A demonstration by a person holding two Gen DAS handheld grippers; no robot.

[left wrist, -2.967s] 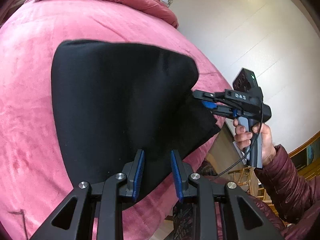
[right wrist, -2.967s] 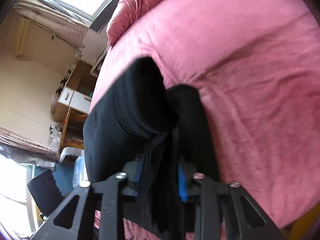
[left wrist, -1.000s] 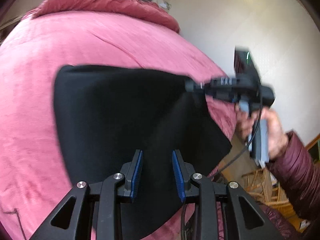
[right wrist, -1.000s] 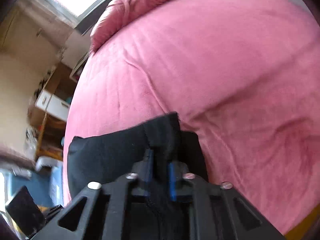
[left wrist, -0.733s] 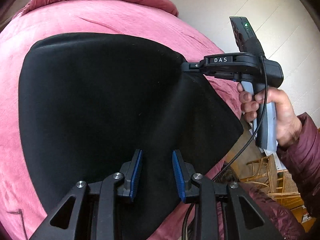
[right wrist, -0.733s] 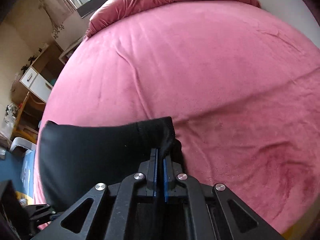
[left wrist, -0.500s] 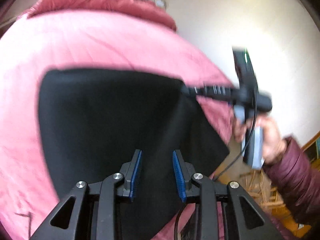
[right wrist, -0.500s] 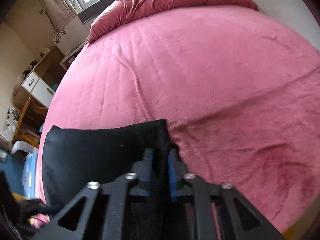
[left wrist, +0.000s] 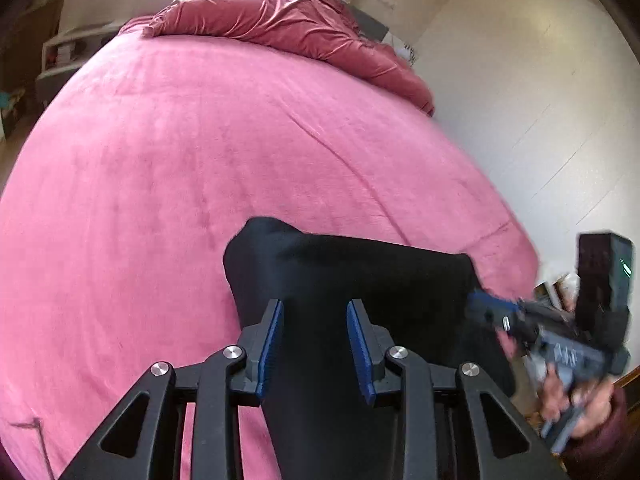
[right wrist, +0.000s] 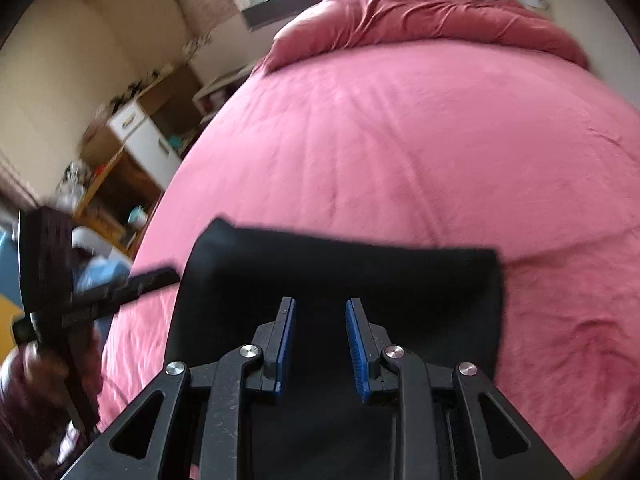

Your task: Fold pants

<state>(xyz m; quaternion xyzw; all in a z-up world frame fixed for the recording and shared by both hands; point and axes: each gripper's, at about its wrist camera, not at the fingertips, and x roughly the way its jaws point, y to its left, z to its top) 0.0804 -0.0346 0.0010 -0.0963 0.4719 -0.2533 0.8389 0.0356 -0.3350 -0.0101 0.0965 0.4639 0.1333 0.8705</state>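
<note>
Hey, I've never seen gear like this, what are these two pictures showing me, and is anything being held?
A person holds a handheld two-finger gripper in each hand; each carries a camera looking along its fingers. One picture is from the left gripper, the other from the right gripper. Folded black pants lie on a bed with a pink velvety cover; a crumpled darker pink duvet sits at the far end. Both grippers' blue pads stand apart above the pants, so nothing looks held.

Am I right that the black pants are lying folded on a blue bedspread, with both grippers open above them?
Not quite: the bedspread is pink, not blue, as the right wrist view shows. The rest holds: the black pants lie folded, with the left gripper and right gripper open above them.
</note>
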